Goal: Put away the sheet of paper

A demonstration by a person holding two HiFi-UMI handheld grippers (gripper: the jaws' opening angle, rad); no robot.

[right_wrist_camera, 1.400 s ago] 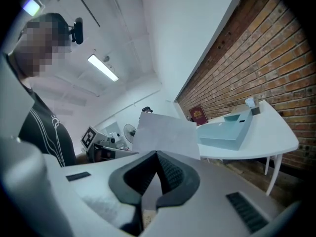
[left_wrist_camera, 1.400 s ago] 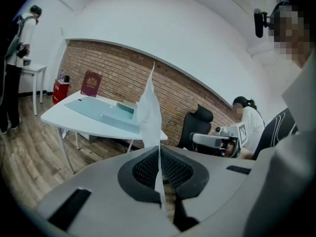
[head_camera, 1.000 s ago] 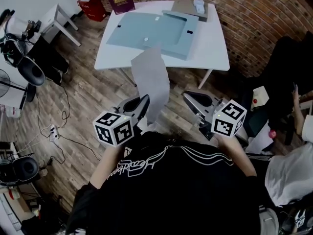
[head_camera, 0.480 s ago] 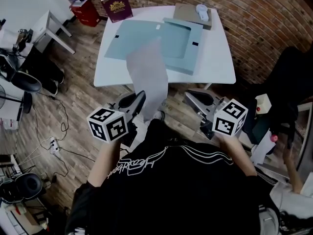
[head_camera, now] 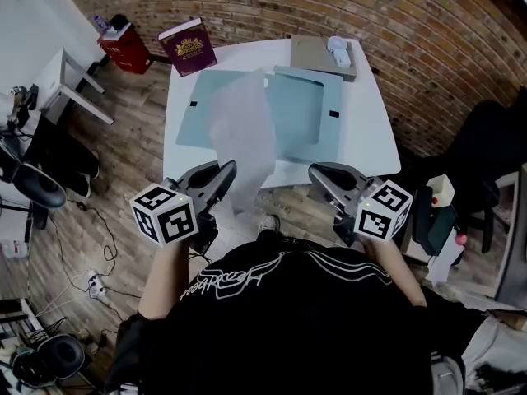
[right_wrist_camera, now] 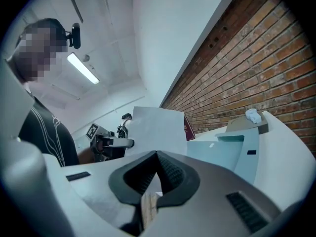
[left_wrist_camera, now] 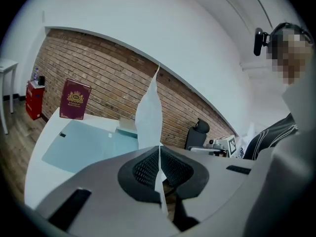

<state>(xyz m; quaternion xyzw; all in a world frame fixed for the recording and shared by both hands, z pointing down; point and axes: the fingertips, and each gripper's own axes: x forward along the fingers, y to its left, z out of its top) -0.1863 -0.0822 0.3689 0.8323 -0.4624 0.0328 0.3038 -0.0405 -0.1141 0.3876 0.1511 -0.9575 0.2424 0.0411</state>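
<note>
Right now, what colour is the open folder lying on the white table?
Pale blue. The folder shows best in the head view.

Matt paper sheet (head_camera: 244,134) (rough brick wall (head_camera: 428,31))

My left gripper (left_wrist_camera: 159,151) has its jaws pressed together on the sheet of paper (left_wrist_camera: 148,113). I see the sheet edge-on as a thin white line between my dark ribbed pads (left_wrist_camera: 144,168). Above them it rises, widens and curls to a point. Beyond my jaws lies a white table (left_wrist_camera: 35,174) with an open pale blue folder (left_wrist_camera: 79,144) flat on it. A maroon book (left_wrist_camera: 75,99) stands upright at the table's far side, before a brick wall (left_wrist_camera: 113,83). A red box (left_wrist_camera: 33,98) sits on the wooden floor at far left. To the right of the paper are a black office chair (left_wrist_camera: 198,132) and the right gripper (left_wrist_camera: 193,150) with its marker cube. A black sleeve with white stripes (left_wrist_camera: 271,132) is at the right edge.
</note>
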